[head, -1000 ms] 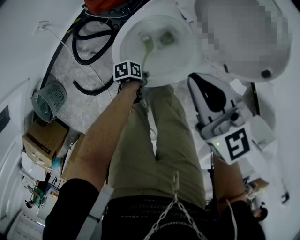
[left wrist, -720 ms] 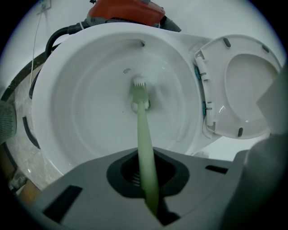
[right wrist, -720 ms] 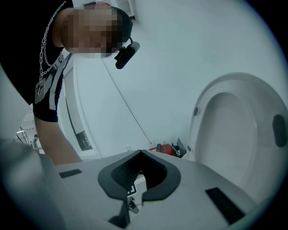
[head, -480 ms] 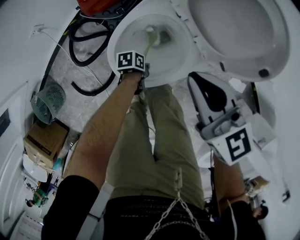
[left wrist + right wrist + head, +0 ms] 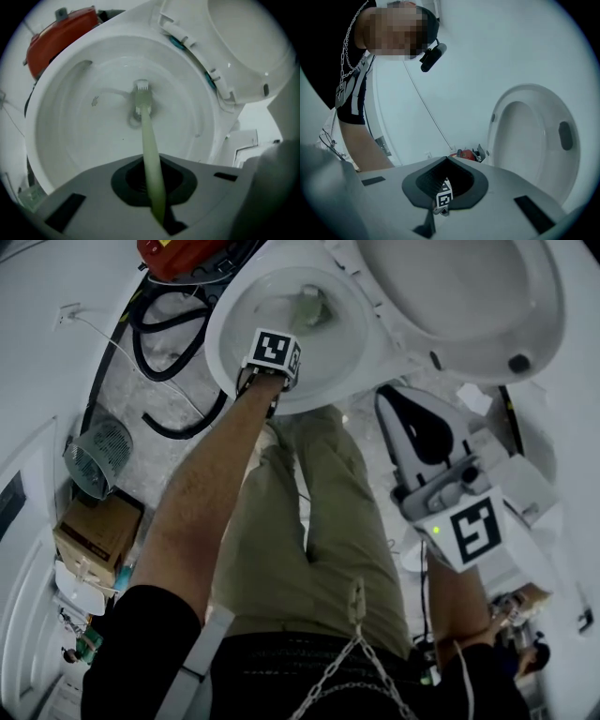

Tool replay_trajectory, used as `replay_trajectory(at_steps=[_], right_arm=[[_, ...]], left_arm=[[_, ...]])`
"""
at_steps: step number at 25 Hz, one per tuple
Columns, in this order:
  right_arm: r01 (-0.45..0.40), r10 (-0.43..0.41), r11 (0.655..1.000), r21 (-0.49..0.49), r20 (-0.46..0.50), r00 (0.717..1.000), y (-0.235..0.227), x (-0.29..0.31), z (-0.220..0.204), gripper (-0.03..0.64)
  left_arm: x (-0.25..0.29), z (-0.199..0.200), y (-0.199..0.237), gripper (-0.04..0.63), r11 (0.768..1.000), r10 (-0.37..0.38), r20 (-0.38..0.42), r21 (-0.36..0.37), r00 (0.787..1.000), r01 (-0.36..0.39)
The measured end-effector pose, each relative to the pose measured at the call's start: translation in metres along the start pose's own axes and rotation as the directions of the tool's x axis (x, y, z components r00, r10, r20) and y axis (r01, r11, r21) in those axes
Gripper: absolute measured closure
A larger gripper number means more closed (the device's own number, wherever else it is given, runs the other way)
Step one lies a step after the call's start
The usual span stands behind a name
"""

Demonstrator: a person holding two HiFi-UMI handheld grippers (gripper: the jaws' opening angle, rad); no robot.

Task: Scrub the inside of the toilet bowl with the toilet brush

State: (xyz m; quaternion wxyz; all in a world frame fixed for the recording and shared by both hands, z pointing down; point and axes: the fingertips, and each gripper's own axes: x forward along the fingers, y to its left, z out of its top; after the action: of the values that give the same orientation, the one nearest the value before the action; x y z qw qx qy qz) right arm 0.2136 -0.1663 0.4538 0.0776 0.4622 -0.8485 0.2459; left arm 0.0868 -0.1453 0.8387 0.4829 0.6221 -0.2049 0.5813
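Scrubbing looks to be under way. The left gripper (image 5: 158,211) has its jaws pinched on the pale green handle of the toilet brush (image 5: 147,140), whose bristle head (image 5: 142,91) sits at the bottom of the toilet bowl (image 5: 70,140), by the drain. A small dark mark (image 5: 95,100) shows on the bowl's left wall, so the walls and the rim probably remain to be done. The right gripper (image 5: 433,218) hangs aside, its jaws pressed together on nothing.
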Motion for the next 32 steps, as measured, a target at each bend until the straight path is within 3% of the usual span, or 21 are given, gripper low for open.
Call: replay_trajectory(at_steps=[3, 8, 11, 14, 20, 24, 27, 30, 32], right_arm=[[0.014, -0.014, 1.0, 0.003, 0.004, 1.0, 0.003, -0.005, -0.003, 0.614], [0.03, -0.03, 0.999, 0.012, 0.016, 0.999, 0.012, -0.009, -0.005, 0.614], [0.031, -0.031, 1.0, 0.006, 0.016, 0.999, 0.022, -0.009, -0.005, 0.614], [0.028, -0.028, 1.0, 0.003, 0.021, 0.999, 0.032, -0.008, -0.004, 0.614], [0.031, -0.031, 1.0, -0.006, 0.026, 0.999, 0.049, -0.008, -0.003, 0.614], [0.033, -0.032, 0.999, -0.01, 0.036, 0.999, 0.059, -0.009, -0.002, 0.614], [0.034, -0.033, 0.999, -0.011, 0.038, 0.999, 0.068, -0.011, -0.001, 0.614], [0.038, -0.037, 0.999, -0.019, 0.042, 0.998, 0.078, -0.015, 0.002, 0.614], [0.044, -0.043, 0.999, -0.021, 0.044, 0.998, 0.085, -0.018, 0.004, 0.614]], left_arm=[[0.0, -0.005, 0.001, 0.595, 0.993, 0.044, -0.025, 0.112, 0.999, -0.041], [0.004, -0.017, -0.01, 0.595, 0.976, 0.062, -0.069, 0.213, 0.996, -0.046], [0.003, -0.025, -0.011, 0.595, 0.951, 0.08, -0.093, 0.305, 0.992, -0.049], [0.0, -0.033, -0.007, 0.595, 0.914, 0.125, -0.128, 0.4, 0.984, -0.064], [-0.009, -0.046, 0.013, 0.595, 0.8, 0.271, -0.177, 0.589, 0.946, -0.119], [-0.018, -0.055, 0.036, 0.595, 0.753, 0.352, -0.225, 0.644, 0.909, -0.132], [-0.027, -0.062, 0.055, 0.595, 0.731, 0.408, -0.253, 0.666, 0.877, -0.148], [-0.036, -0.066, 0.075, 0.595, 0.733, 0.441, -0.245, 0.653, 0.864, -0.189], [-0.042, -0.066, 0.088, 0.595, 0.756, 0.443, -0.219, 0.613, 0.869, -0.231]])
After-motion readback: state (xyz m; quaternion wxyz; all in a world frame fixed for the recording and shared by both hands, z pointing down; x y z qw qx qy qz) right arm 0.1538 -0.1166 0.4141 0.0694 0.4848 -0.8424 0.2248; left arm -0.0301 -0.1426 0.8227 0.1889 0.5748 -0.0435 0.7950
